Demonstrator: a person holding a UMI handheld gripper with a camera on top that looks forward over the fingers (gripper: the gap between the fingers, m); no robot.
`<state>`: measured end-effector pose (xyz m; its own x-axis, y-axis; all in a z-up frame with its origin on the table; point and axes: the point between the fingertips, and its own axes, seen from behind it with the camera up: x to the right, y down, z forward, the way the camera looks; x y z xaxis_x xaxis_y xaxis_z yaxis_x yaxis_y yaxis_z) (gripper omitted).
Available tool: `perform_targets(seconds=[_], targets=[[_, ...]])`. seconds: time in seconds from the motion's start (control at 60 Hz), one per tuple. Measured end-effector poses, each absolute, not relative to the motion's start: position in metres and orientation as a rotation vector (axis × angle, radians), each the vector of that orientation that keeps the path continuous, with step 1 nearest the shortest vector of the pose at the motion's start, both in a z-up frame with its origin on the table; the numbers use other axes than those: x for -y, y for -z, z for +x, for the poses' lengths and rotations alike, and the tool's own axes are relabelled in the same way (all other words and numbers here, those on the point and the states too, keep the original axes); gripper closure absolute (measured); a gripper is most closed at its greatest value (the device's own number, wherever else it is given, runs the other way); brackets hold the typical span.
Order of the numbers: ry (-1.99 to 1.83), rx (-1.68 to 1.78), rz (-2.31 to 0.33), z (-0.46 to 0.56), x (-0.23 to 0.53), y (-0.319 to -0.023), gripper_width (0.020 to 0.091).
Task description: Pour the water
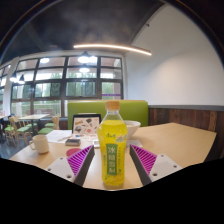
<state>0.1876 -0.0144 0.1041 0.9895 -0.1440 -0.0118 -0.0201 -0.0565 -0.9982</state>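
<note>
I have the bottle point(114, 146) upright (yellow-green label, orange cap) in my claw point(113, 163), both purple pads point(143, 160) pressed to its sides, above the wooden bench point(185, 140). Just behind it sits a white bowl point(131, 128); a white mug point(40, 143) stands well off left.

Cafeteria-like lounge, wooden table point(175, 140), green booth seat point(95, 108), large windows point(65, 85)

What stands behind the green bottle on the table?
Behind the bottle, held in the gripper, a white bowl shows partly; the bottle covers the rest.
</note>
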Motion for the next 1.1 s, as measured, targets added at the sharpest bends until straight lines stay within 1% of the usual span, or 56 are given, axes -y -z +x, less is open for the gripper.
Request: perform_targets(seconds=[0.1, 0.117, 0.167, 0.2, 0.217, 0.3, 0.333, 0.35, 0.467, 0.517, 0.583, 0.6, 0.617, 0.633, 0.733, 0.75, 0.9, 1.0, 1.017, 1.1], targets=[[0.163, -0.141, -1.608, 0.2, 0.0, -0.109, 0.0304], [0.171, -0.146, -1.615, 0.201, -0.023, -0.106, 0.0395], [0.201, -0.156, -1.643, 0.206, -0.025, -0.1, 0.0667], [0.218, -0.176, -1.639, 0.21, -0.025, -0.1, 0.0661], [0.231, -0.177, -1.634, 0.212, -0.025, -0.101, 0.07], [0.239, -0.143, -1.629, 0.206, -0.034, -0.103, 0.0774], [0.249, -0.138, -1.63, 0.205, -0.03, -0.104, 0.0773], [0.254, -0.135, -1.631, 0.206, -0.031, -0.104, 0.0803], [0.251, -0.121, -1.669, 0.2, -0.042, -0.103, 0.0806], [0.274, -0.089, -1.66, 0.184, -0.046, -0.111, 0.0807], [0.367, 0.006, -1.627, 0.169, -0.06, -0.141, 0.0807], [0.396, 0.04, -1.626, 0.165, -0.035, -0.157, 0.0806], [0.422, 0.079, -1.614, 0.158, -0.057, -0.167, 0.0807], [0.462, 0.112, -1.592, 0.145, -0.068, -0.17, 0.0807], [0.673, 0.388, -1.508, 0.091, -0.091, -0.221, 0.0808], [0.712, 0.448, -1.493, 0.081, -0.098, -0.226, 0.0807], [1.157, 0.986, -1.272, 0.0, -0.133, -0.217, 0.0808], [1.441, 1.3, -1.031, -0.038, -0.145, -0.198, 0.0805], [1.493, 1.362, -0.989, -0.042, -0.141, -0.203, 0.0806], [1.657, 1.527, -0.793, -0.05, -0.16, -0.186, 0.0807]])
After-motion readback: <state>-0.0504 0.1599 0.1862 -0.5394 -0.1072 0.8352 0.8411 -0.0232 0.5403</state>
